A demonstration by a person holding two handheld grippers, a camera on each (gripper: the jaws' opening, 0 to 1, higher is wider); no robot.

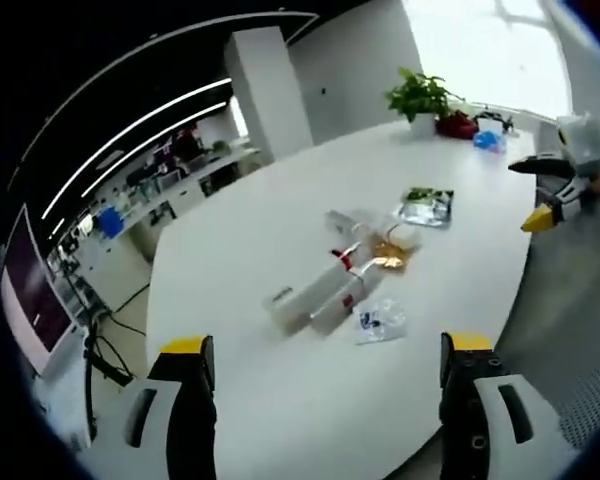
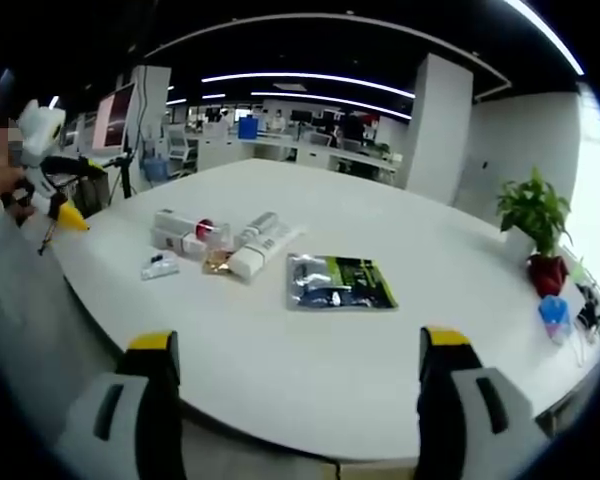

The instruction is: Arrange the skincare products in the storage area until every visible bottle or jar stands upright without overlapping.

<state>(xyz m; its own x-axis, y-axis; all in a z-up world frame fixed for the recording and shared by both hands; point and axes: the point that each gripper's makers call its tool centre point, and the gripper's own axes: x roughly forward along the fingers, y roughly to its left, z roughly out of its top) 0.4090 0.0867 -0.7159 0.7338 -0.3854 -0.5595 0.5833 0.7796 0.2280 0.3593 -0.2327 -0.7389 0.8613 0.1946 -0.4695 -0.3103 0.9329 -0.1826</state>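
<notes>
On a white table (image 1: 280, 230), skincare items lie in a loose cluster with both grippers held back from them.

From the left gripper view, the left gripper (image 1: 325, 350) hangs above the near edge, its yellow-tipped jaws wide apart and holding nothing. Past it, two white tubes (image 1: 325, 290) lie flat side by side, with a small clear packet (image 1: 380, 320) just beside them and a foil pouch (image 1: 427, 206) farther off. A potted plant (image 1: 420, 98) stands at the far end. The right gripper (image 1: 552, 205) shows at the right edge, off the table. From the right gripper view, the right gripper (image 2: 295, 350) has its jaws spread and empty above the table rim. The tubes (image 2: 260, 245) lie beside a white box (image 2: 185, 232), the pouch (image 2: 338, 282) close by; the left gripper (image 2: 65, 215) hovers at the left.
</notes>
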